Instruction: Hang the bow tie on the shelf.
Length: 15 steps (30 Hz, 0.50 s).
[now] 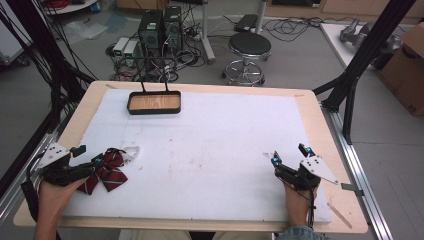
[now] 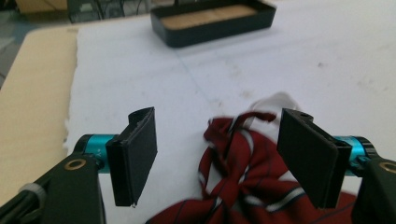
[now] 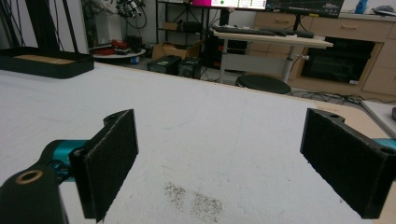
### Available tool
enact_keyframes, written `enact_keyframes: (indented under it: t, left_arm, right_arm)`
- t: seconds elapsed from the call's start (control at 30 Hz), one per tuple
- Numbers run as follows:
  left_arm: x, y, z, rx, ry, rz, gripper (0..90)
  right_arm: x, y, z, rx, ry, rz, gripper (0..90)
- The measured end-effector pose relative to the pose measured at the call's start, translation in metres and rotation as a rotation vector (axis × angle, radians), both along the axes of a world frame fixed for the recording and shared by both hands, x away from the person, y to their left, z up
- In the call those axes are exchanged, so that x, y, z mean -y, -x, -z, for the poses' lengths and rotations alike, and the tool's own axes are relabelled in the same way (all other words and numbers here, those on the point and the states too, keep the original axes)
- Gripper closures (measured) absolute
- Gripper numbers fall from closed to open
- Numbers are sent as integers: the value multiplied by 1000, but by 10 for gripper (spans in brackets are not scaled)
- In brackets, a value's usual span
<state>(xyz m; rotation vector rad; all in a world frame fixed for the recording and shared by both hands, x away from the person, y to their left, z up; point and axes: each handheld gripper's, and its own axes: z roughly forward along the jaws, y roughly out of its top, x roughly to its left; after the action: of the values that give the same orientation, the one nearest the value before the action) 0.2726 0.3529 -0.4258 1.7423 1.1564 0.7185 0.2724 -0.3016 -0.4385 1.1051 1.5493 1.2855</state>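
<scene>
A dark red striped bow tie (image 1: 107, 170) with a white strap lies crumpled on the white mat (image 1: 215, 145) at the front left. My left gripper (image 1: 89, 155) comes at it from the left, jaws wide apart. In the left gripper view the bow tie (image 2: 243, 158) lies between the two black pads (image 2: 135, 154), nearer the right-hand one, and neither pad presses on it. My right gripper (image 1: 289, 154) rests low at the front right of the mat, open. In the right gripper view its jaws (image 3: 219, 140) stand wide over bare mat with nothing between them.
A black tray (image 1: 153, 111) with a wooden floor and a wire handle sits at the back left of the mat; it also appears in the left gripper view (image 2: 210, 35). Bare wooden table rim (image 1: 65, 130) borders the mat. A stool (image 1: 249, 47) and computers stand beyond the table.
</scene>
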Motion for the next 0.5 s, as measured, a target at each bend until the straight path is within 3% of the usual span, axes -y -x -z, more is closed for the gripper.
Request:
enact_keyframes:
  t: [0.3, 0.5]
  left_arm:
    - [1, -6, 12, -151, -65, 25, 406]
    - [1, -6, 17, -192, -99, 44, 495]
  right_arm:
    - [0, 0, 0, 0, 0, 1, 104]
    - [0, 0, 0, 0, 1, 1, 104]
